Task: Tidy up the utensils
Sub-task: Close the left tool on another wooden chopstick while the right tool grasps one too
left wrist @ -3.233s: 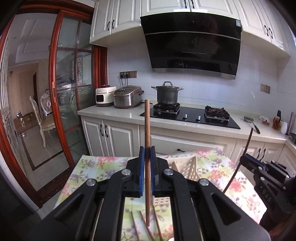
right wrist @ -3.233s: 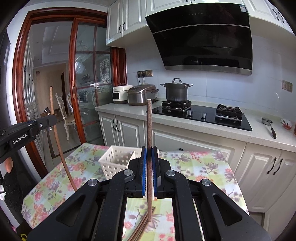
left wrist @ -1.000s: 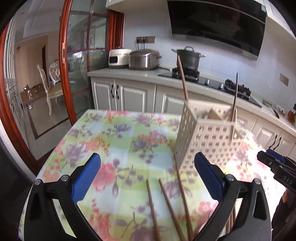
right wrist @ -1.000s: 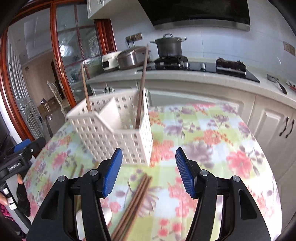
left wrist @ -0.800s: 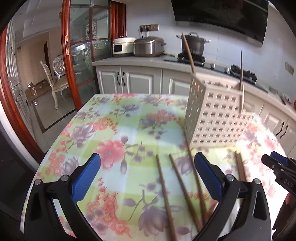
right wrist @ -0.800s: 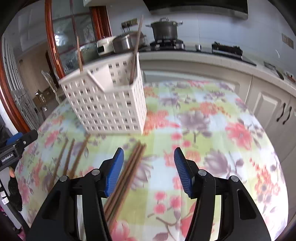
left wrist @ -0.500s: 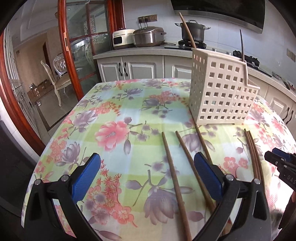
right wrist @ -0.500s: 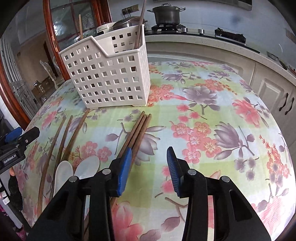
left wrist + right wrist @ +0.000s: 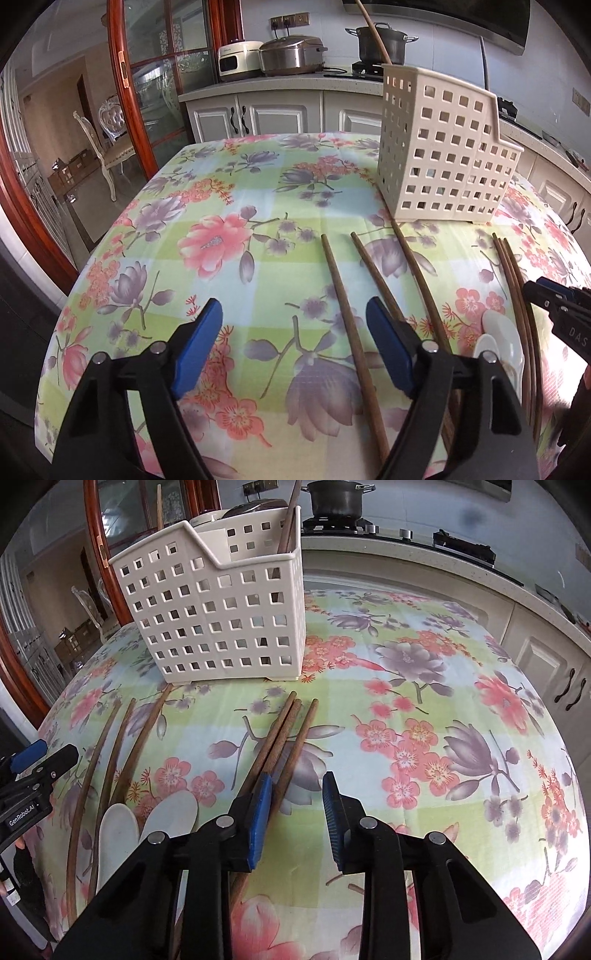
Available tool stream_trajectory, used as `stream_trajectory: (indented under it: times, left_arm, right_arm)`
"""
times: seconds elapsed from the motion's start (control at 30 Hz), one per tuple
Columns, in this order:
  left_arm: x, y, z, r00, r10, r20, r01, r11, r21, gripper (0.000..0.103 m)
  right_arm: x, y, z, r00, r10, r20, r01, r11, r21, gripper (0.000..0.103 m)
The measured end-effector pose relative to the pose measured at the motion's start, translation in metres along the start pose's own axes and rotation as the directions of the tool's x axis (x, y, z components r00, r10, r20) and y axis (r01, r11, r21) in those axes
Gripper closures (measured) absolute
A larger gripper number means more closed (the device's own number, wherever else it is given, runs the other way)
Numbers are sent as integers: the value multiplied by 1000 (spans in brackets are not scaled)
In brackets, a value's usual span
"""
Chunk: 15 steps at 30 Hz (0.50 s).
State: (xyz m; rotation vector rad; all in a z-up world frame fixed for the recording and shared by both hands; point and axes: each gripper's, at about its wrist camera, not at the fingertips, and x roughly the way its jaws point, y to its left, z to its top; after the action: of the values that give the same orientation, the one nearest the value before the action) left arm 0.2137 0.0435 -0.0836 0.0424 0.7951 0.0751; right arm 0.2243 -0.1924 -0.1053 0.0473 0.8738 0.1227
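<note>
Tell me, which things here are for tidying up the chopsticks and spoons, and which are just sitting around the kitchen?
For the job:
- white basket
- loose chopsticks lying on the table
- chopsticks already standing in the basket
- white spoons
- left gripper and right gripper

Just around:
- pot on the stove
- rice cooker
- chair
- flowered tablecloth

Past my tools, a floral tablecloth covers the table. On the counter behind it I see a white appliance beside a steel rice cooker, and a dark pot on the stove. A cream chair stands beyond the red-framed glass door.
</note>
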Motion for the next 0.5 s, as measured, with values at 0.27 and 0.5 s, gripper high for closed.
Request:
stream_trajectory:
  times: [0.27, 0.5]
  left_arm:
    - [15, 0, 1, 997, -56, -56, 55, 998, -22, 42]
    - [36, -8, 10, 994, -54, -100, 52, 998, -20, 55]
  right_arm:
    - [9, 6, 8, 999, -52, -8, 51, 998, -32, 78]
    - [9, 3, 9, 999, -36, -5, 36, 999, -26, 78]
